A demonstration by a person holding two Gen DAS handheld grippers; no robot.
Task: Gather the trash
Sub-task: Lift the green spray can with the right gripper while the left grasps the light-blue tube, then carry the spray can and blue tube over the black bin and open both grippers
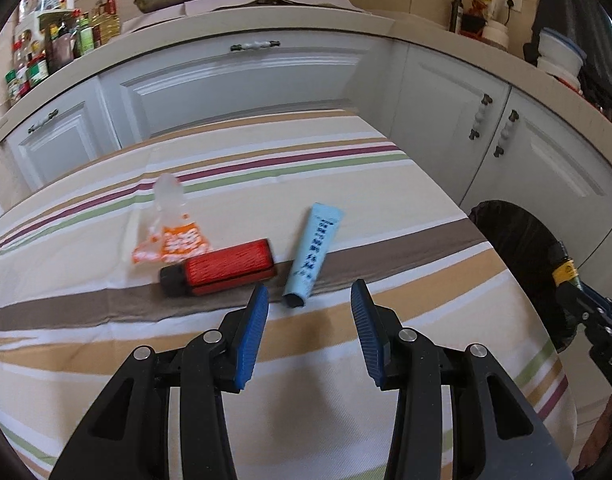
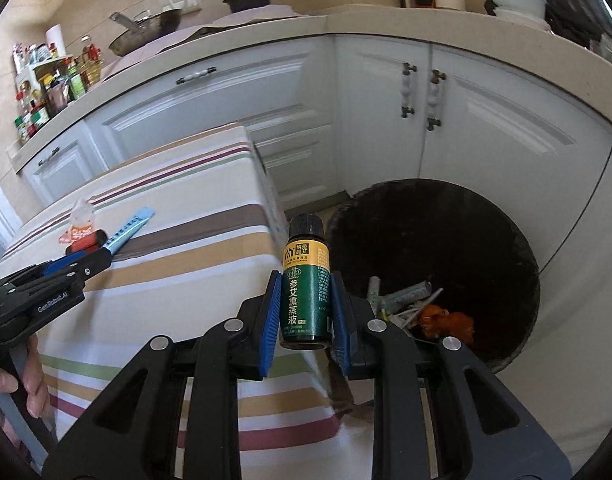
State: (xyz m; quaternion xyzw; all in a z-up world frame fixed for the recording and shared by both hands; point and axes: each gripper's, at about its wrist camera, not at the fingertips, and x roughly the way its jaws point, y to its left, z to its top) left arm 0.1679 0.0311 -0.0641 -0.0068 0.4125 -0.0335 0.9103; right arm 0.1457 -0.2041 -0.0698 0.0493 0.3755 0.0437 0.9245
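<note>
- The right gripper (image 2: 306,304) is clamped on a small green bottle (image 2: 306,292) with a black cap and a yellow band, held upright between the blue pads (image 2: 269,320), just past the right edge of the table and beside the bin's near-left rim.
- The left gripper (image 1: 309,304) hangs over the near part of the table with its jaws spread wide and nothing between them; the end of a light-blue tube lies just beyond the left pad.
- The table wears a striped tablecloth (image 1: 345,380), with white kitchen cabinets (image 1: 246,76) behind it.
- The black-lined trash bin (image 2: 437,248) stands on the floor to the right of the table; inside it lie crumpled wrappers (image 2: 409,300) and something orange (image 2: 445,322).
- A red rectangular object with a black end (image 1: 222,268) lies across the brown stripe, left of the tube.
- The light-blue tube (image 1: 313,252) lies along the cloth, its dark end pointing toward the near side.
- A clear packet with orange print (image 1: 172,236) sits just behind the red object, touching or nearly touching it.
</note>
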